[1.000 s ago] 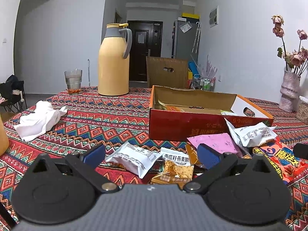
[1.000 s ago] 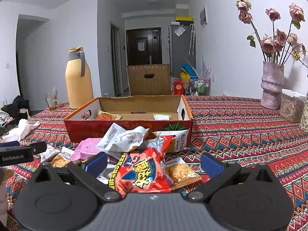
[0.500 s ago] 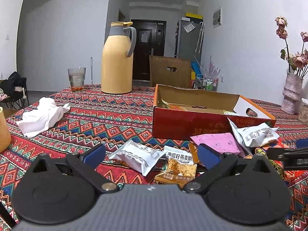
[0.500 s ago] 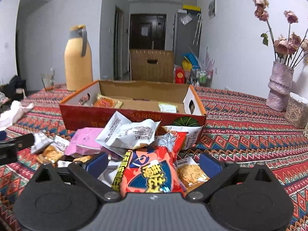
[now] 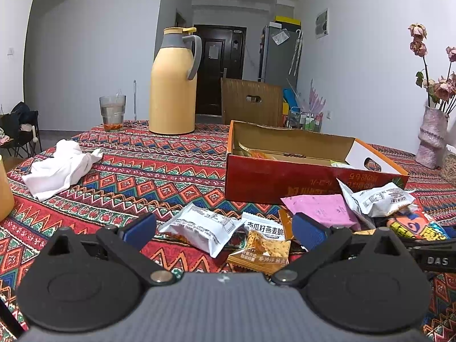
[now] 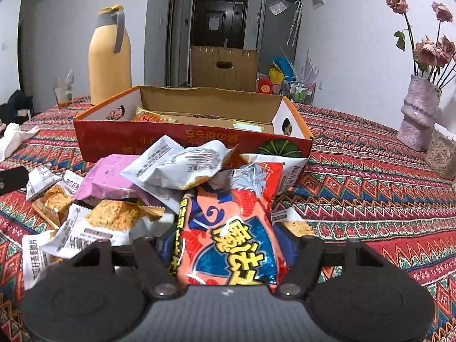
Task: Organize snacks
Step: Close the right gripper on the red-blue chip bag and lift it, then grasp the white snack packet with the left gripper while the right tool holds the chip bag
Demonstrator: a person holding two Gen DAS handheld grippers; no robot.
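While right tool [image 6: 228,245] clamps red chip bag [image 6: 228,228] – left tool [image 5: 223,229] jaws apart | lift gently, clear pile | drop into box [image 6: 293,119].

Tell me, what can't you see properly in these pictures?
- Right gripper fingertips: right wrist view, hidden behind the red snack bag.
- Red cardboard box contents: left wrist view, mostly hidden by its front wall.
- Snacks under the pile: right wrist view, covered by the white packet.
- Flowers: left wrist view, cut off by the edge.
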